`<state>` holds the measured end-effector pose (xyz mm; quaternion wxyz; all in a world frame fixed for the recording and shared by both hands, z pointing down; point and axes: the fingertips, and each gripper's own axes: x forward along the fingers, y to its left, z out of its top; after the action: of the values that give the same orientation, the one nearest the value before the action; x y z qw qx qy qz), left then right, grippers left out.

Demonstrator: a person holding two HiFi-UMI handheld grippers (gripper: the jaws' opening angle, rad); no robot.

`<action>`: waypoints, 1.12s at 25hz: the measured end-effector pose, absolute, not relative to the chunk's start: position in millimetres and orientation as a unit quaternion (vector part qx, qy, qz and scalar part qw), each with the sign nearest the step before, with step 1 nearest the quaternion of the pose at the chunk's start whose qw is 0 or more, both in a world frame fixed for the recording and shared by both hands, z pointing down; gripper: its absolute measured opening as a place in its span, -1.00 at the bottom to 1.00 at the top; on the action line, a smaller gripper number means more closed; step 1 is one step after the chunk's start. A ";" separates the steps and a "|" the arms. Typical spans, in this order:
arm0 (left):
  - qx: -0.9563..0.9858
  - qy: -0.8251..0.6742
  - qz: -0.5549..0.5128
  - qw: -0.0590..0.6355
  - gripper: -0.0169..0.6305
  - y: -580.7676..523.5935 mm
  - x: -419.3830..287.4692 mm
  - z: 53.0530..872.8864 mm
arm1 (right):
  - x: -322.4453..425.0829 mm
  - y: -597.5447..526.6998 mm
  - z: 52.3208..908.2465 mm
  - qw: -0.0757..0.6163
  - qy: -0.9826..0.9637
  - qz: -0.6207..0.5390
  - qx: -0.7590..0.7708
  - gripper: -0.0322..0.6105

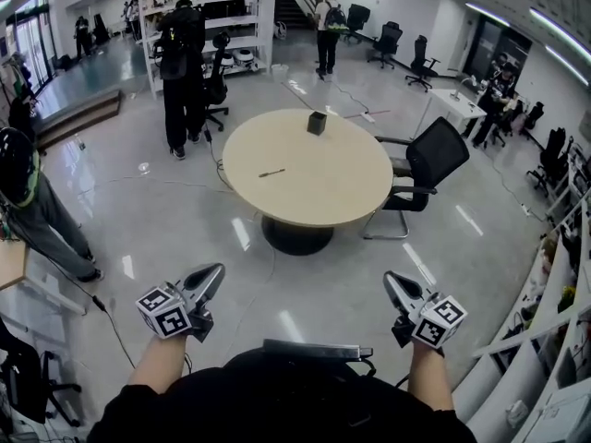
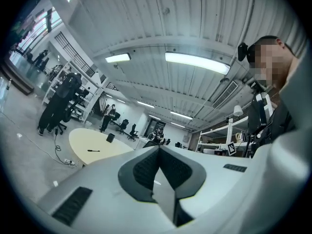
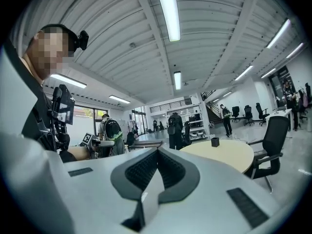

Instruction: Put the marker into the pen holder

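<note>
Glossy office floor is lying between the person and the round table [image 1: 346, 187], which is standing well ahead. The left gripper [image 1: 214, 275] and right gripper [image 1: 392, 282] are both pointing level, jaws pressed together on nothing. The marker [image 1: 271, 173] is lying left of the table's centre, well apart from the pen holder [image 1: 317, 123] at the far edge. Being thin and flat, it is likely risking a slip or roll when pinched. A chair [image 1: 432, 160] is crowding the right side, and a floor cable [image 1: 215, 160] is threatening a trip at the left.

Glossy reflective floor [image 1: 166, 238], smooth matt table [image 1: 323, 183], ribbed ceiling [image 3: 122, 38]
</note>
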<state>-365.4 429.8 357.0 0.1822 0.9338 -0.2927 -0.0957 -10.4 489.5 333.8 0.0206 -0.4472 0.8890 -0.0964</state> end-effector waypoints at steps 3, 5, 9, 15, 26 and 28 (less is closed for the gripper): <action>0.931 -0.297 -0.096 0.192 -0.96 411.5 -360.6 368.1 | -8.4 466.0 337.0 0.018 0.890 -0.100 -0.444 -0.89; 0.928 -0.303 -0.094 0.197 -0.96 398.8 -357.9 376.7 | -3.4 447.7 341.8 0.024 0.892 -0.102 -0.441 -0.89; 0.923 -0.323 -0.093 0.190 -0.96 377.6 -346.0 378.4 | 9.7 411.8 348.1 0.029 0.902 -0.103 -0.419 -0.89; 0.909 -0.362 -0.104 0.177 -0.96 345.0 -281.0 366.1 | 78.5 348.1 342.6 0.034 0.919 -0.098 -0.379 -0.89; 0.905 -0.379 -0.096 0.166 -0.96 283.4 -152.0 351.8 | 192.4 264.2 336.3 0.039 0.932 -0.095 -0.348 -0.89; 0.904 -0.380 -0.095 0.169 -0.96 272.1 -145.4 351.1 | 199.5 253.1 340.1 0.038 0.931 -0.101 -0.348 -0.89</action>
<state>-145.4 272.1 351.1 0.1693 0.9044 -0.3800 -0.0950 199.5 253.1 340.1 0.0383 -0.3475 0.9314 -0.1010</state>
